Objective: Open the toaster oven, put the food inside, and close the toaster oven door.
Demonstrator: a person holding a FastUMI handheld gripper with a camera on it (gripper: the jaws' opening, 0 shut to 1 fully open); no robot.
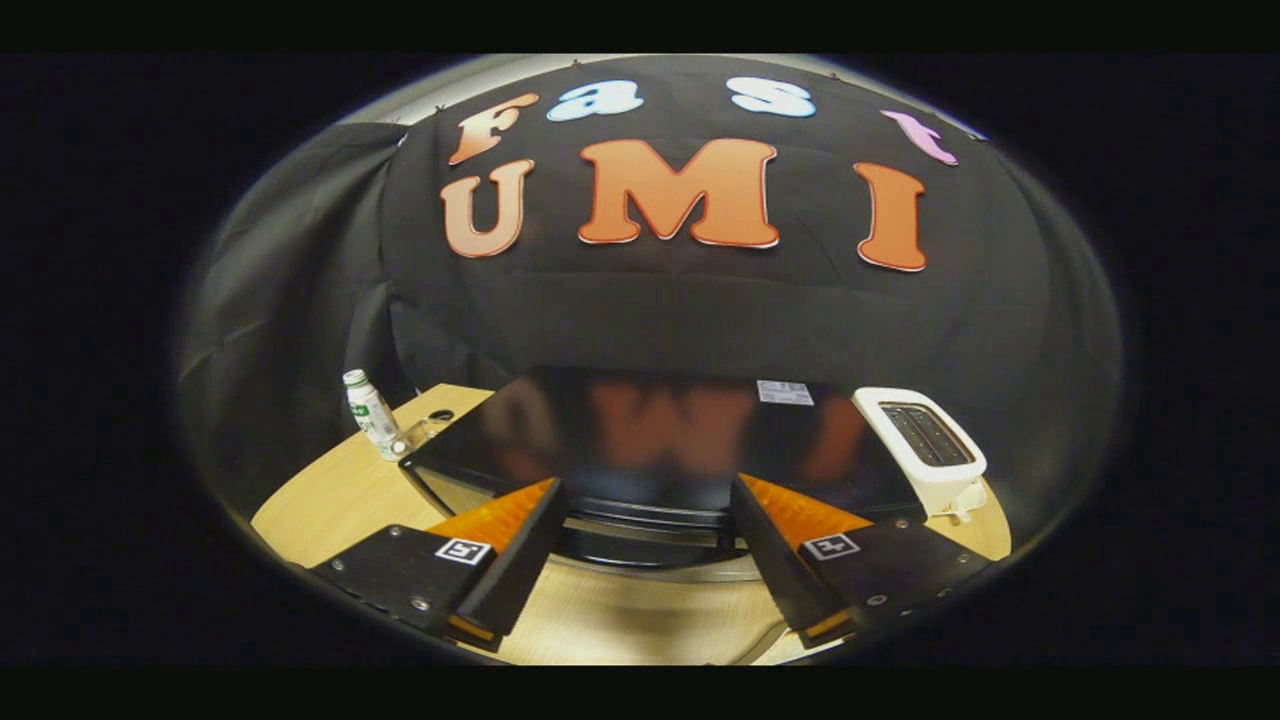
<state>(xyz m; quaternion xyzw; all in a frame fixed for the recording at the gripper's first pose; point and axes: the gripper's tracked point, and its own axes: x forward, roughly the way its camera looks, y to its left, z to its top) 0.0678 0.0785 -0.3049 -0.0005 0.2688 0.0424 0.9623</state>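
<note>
I look down on the black toaster oven (650, 420), whose glossy top mirrors the booth wall. It stands on a light wooden table (340, 500). My gripper (648, 485) is open, with its fingers spread wide just above the oven's front edge. Between the fingers lies a dark bar (650, 518) along the top of the oven's front, which looks like the door handle. Neither finger touches it. A curved silver rim (655, 572) sits just below that bar, nearer to me. I cannot tell from here whether the door is open or closed.
A white slot toaster (930, 445) stands close beside the oven's right side. Off the oven's left corner stand a small white bottle with a green label (370, 412) and a small clear object (425, 430). Bare tabletop (620, 620) runs under the fingers.
</note>
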